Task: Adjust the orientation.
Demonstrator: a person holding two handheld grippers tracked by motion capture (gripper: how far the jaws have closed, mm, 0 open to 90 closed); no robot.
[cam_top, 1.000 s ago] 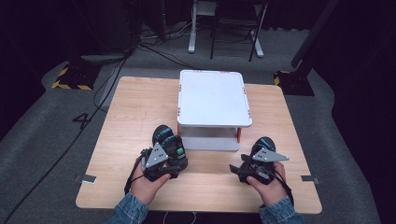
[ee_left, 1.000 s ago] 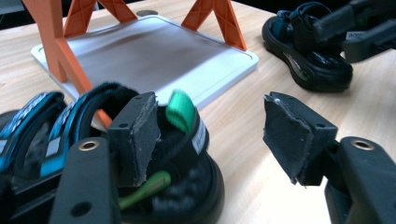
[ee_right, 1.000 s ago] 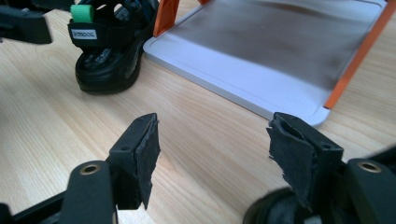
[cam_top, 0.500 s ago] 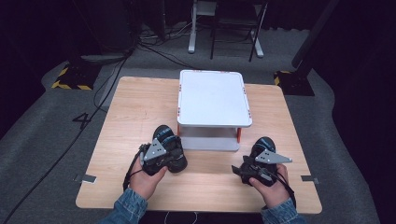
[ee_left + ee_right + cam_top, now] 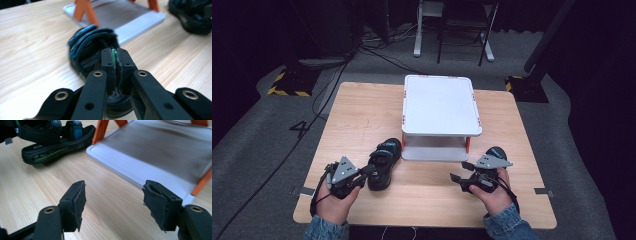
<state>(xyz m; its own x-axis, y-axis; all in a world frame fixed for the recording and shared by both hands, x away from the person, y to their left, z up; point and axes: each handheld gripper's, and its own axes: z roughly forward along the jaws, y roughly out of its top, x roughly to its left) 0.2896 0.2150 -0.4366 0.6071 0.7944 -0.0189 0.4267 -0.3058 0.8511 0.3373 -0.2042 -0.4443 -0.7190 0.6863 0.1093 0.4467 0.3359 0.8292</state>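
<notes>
The black sandal with blue straps (image 5: 383, 163) lies on the wooden table (image 5: 362, 115), just off the near-left corner of the white two-tier shelf (image 5: 440, 105). Its long axis runs from near-left to far-right, with one end by the shelf's lower tray (image 5: 432, 153) and the other end toward the left gripper (image 5: 366, 171). That gripper's jaws are pinched together on the near end of the sandal; in the left gripper view (image 5: 115, 58) the pads meet on a thin edge of it. A second earlier the left gripper stood close against the shelf's near-left corner with the sandal hidden under it; since then the jaws have closed, the hand has drawn toward the near-left, and the sandal now shows in the open. The right gripper (image 5: 459, 171) hovers near the shelf's near-right corner, much as before, its jaws standing apart with nothing between them (image 5: 113, 197). A second sandal (image 5: 496, 152) rests just beyond the right hand. The shelf's white top is bare, and the lower tray holds nothing that can be seen.
</notes>
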